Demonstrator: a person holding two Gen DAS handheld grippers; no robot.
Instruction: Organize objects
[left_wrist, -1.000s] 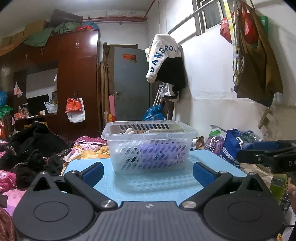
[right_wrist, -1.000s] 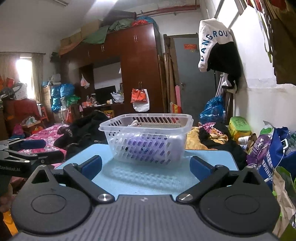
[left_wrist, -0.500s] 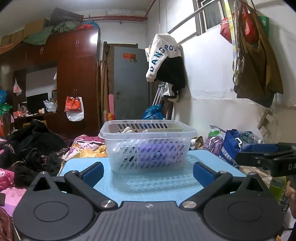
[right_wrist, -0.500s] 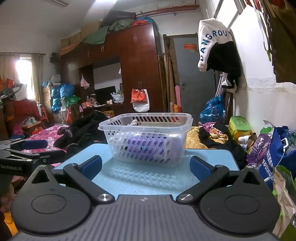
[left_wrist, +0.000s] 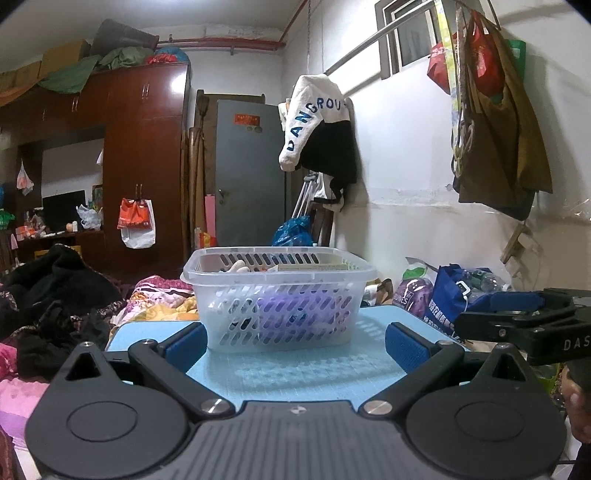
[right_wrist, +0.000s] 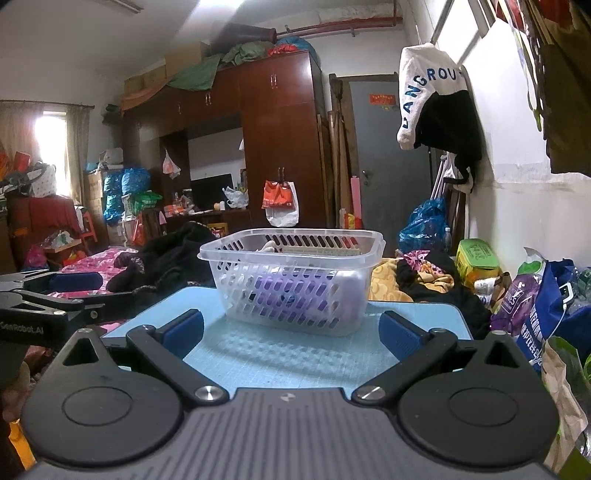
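both my left gripper (left_wrist: 295, 341) and right gripper (right_wrist: 291, 330) are spread and empty. the basket (left_wrist: 277, 295) looks slightly closer than a second ago, so i judge the table mat (left_wrist: 295, 369) cleared.

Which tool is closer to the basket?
Roughly equal; I can't tell. The left tool faces the basket from its front left, the right tool from its front right. Both are open and apart from it.

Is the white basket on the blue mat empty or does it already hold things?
It holds things. Through the slotted wall of the basket a purple item shows, with more peeking above the rim.
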